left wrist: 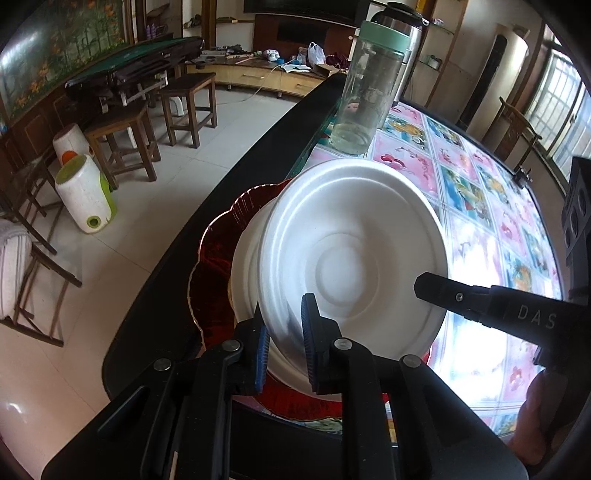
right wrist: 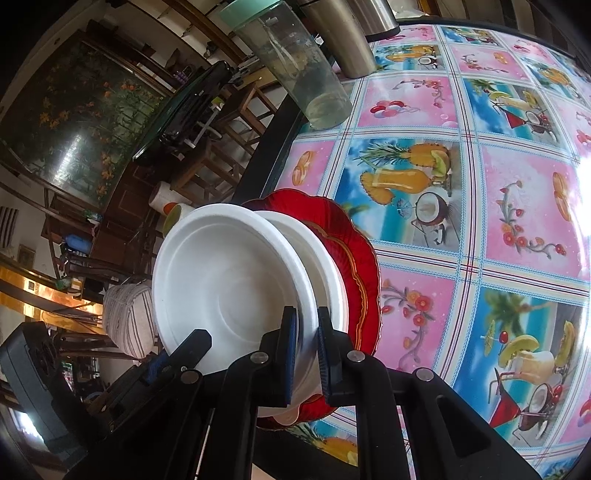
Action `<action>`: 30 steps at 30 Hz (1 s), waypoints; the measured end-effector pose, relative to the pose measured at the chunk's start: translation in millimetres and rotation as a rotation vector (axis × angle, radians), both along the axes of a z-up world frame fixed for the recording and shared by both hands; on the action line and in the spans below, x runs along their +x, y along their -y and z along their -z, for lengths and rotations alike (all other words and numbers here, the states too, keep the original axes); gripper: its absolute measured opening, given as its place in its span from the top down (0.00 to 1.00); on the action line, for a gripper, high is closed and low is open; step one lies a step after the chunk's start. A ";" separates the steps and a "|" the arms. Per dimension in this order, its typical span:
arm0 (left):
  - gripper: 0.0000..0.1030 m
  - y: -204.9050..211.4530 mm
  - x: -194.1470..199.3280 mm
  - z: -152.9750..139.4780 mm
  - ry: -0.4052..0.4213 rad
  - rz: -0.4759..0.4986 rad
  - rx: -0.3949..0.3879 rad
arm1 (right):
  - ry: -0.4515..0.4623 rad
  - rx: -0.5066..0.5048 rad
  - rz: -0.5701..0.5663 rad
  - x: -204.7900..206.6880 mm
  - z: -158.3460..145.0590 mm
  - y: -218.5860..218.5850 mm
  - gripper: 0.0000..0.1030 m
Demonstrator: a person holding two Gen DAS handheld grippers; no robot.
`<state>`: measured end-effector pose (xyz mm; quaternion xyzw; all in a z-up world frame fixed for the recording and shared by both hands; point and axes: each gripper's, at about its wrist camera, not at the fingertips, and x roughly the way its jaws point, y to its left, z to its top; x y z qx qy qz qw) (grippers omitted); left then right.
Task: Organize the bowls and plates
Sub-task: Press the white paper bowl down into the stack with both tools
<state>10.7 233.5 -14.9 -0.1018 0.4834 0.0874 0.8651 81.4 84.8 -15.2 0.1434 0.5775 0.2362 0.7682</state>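
A white foam bowl (left wrist: 351,258) (right wrist: 229,288) is tilted just above a second white bowl (left wrist: 245,266) (right wrist: 325,266), which rests on a scalloped red plate (left wrist: 218,251) (right wrist: 362,258) at the table's edge. My left gripper (left wrist: 286,347) is shut on the near rim of the top bowl. My right gripper (right wrist: 306,354) is shut on the same bowl's rim from the opposite side. One of its fingers (left wrist: 436,291) shows at the right in the left wrist view. The left gripper's finger (right wrist: 195,341) shows at the lower left of the right wrist view.
The table (right wrist: 480,221) has a glossy cloth with pink and blue drink pictures and a dark rim. A clear bottle with a green lid (left wrist: 365,92) (right wrist: 303,74) and a steel flask (right wrist: 343,33) stand beyond the plate. Wooden stools (left wrist: 122,144) stand on the floor left of the table.
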 end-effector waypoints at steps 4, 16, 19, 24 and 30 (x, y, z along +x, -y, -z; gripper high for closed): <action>0.84 5.3 -1.9 -2.4 0.012 0.003 0.069 | 0.006 -0.012 -0.006 -0.1 -0.3 -3.3 0.87; 0.83 3.8 -10.2 -9.5 0.050 -0.045 0.235 | 0.032 -0.028 -0.002 -2.8 -1.3 -4.5 0.87; 0.83 2.1 -11.3 -9.6 0.053 -0.047 0.241 | 0.036 -0.030 -0.005 -2.9 -1.4 -4.4 0.87; 0.83 5.8 -12.6 -8.6 0.053 -0.042 0.246 | 0.034 -0.022 -0.006 -5.1 -1.8 -2.5 0.87; 0.83 10.2 -13.5 -5.2 0.045 -0.045 0.247 | 0.032 -0.014 -0.006 -7.8 -1.3 -0.6 0.88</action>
